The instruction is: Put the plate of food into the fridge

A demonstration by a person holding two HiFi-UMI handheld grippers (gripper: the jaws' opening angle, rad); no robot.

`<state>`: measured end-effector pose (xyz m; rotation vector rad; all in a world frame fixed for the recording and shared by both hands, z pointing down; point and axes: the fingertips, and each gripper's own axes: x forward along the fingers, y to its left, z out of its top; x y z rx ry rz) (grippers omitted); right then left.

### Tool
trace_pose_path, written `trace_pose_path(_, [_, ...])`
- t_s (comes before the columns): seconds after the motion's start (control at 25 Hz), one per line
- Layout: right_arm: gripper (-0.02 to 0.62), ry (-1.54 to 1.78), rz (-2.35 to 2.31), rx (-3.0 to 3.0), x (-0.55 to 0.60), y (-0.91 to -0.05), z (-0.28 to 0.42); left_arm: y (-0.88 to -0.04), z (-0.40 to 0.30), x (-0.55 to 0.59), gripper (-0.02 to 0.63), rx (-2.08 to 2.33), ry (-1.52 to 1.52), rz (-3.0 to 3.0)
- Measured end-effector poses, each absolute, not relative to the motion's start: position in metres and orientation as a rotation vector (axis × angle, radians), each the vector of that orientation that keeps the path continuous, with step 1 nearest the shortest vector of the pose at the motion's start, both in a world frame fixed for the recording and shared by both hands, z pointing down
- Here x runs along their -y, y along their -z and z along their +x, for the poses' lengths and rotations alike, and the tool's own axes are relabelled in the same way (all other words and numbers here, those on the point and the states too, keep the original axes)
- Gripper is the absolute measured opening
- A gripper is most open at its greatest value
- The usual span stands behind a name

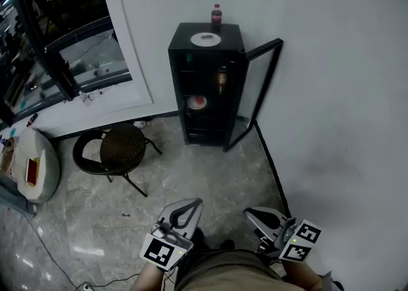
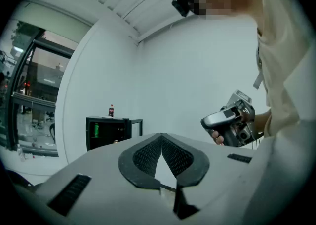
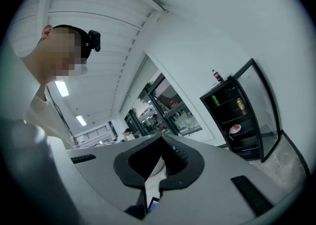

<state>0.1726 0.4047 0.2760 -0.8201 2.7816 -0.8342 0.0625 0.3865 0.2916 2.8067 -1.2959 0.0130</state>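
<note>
Jaws are pressed together with nothing between them on both the left gripper [image 1: 186, 207] and the right gripper [image 1: 256, 217], held low against the person's body and pointing toward the fridge [image 1: 174, 82], well away from it. The plate of food [image 1: 197, 102] sits on a middle shelf inside the fridge, whose door [image 1: 265, 82] stands open. From the right gripper view a green can [image 3: 215, 100] and an orange can [image 3: 241, 104] show plainly on the fridge shelves above the plate, while the left gripper view alone catches the hand [image 2: 217, 136] wrapped around the right gripper.
</note>
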Motion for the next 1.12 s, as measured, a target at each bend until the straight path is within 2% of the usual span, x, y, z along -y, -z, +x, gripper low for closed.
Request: trace_pose_path(1.12, [0.02, 0.706, -0.894, -2.93, -0.368, -0.289, 0.078, -0.299, -0.014, -0.346, 0.01, 1.293, -0.071, 2.857])
